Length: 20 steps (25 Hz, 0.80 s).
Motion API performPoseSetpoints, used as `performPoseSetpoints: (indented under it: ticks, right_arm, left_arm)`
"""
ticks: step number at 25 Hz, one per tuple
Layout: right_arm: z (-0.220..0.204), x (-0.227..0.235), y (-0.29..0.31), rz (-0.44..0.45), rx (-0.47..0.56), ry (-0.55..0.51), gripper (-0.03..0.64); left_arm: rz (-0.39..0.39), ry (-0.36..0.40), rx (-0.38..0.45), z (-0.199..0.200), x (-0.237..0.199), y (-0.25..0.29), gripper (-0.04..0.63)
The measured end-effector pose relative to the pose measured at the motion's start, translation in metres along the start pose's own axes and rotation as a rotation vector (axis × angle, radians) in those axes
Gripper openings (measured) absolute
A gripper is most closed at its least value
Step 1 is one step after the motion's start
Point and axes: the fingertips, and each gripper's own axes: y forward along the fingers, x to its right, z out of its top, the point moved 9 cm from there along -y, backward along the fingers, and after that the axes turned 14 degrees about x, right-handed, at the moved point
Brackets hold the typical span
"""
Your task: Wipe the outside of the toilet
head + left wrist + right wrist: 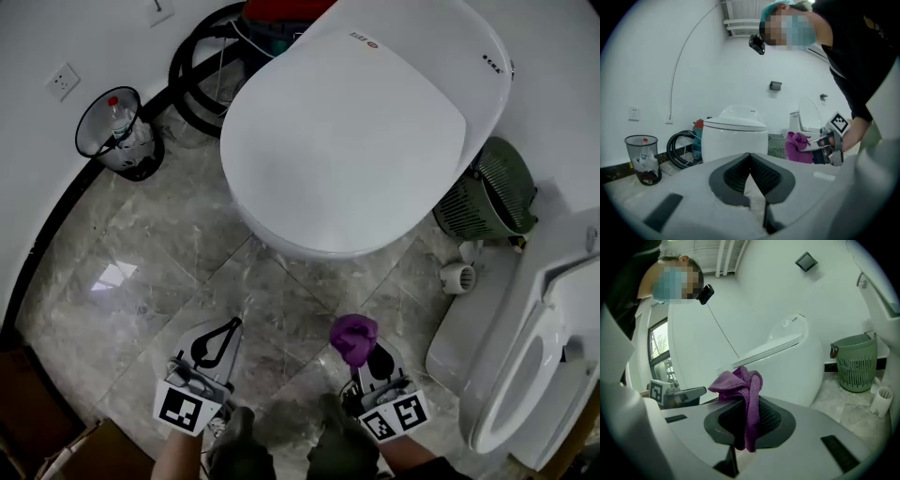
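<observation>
Currently both grippers hang low over the marble floor [141, 281], side by side and apart, their tips pointing toward the white toilet [356, 122]. The left gripper [232, 326] has its jaws pressed together with nothing between them. The right gripper [366, 354] is clamped on a purple cloth [353, 336], which bunches up above the jaw tips and drapes down between the pads. The toilet stands straight ahead of both tools with its lid down, clear of the jaws and of the cloth; from the right gripper view its rounded bowl fills the space just beyond the cloth. Ahead of the left gripper and off to its left, a wire wastebasket [112, 131] stands against the wall with a red-capped plastic bottle [117, 117] inside, and a wall socket [63, 82] sits farther left of it. Between that wastebasket and the toilet lies a coiled black hose [192, 84]. Ahead and to the right of the right gripper, a green slatted basket [492, 192] stands close beside the toilet. Directly to the right of the right gripper is a second toilet [525, 375] with its seat open.
</observation>
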Motion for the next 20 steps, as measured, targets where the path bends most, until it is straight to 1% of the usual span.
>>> performPoseSetpoints:
  ticks: [3, 5, 7, 10, 12, 16, 20]
  right_arm:
    - [0.026, -0.047, -0.009, 0.009, -0.045, 0.009, 0.043]
    - [0.049, -0.076, -0.015, 0.008, -0.058, 0.010, 0.043]
    - [0.073, -0.097, -0.023, -0.010, -0.075, 0.046, 0.043]
    - [0.112, -0.122, -0.032, -0.036, -0.113, 0.116, 0.043]
    - [0.142, -0.137, -0.035, -0.040, -0.127, 0.127, 0.043]
    - [0.208, -0.153, -0.039, -0.038, -0.118, 0.102, 0.043]
    - [0.278, -0.163, -0.039, -0.036, -0.052, 0.062, 0.043]
  left_arm:
    - [0.062, -0.072, -0.012, 0.034, 0.004, -0.023, 0.002]
    - [0.084, -0.095, -0.024, 0.060, 0.009, -0.034, 0.002]
    - [0.093, -0.104, -0.031, 0.090, 0.017, -0.039, 0.002]
    - [0.083, -0.110, -0.032, 0.140, 0.030, -0.035, 0.002]
    - [0.069, -0.113, -0.038, 0.175, 0.035, -0.034, 0.002]
    - [0.059, -0.116, -0.039, 0.239, 0.045, -0.028, 0.002]
    - [0.045, -0.101, -0.024, 0.304, 0.056, -0.019, 0.002]
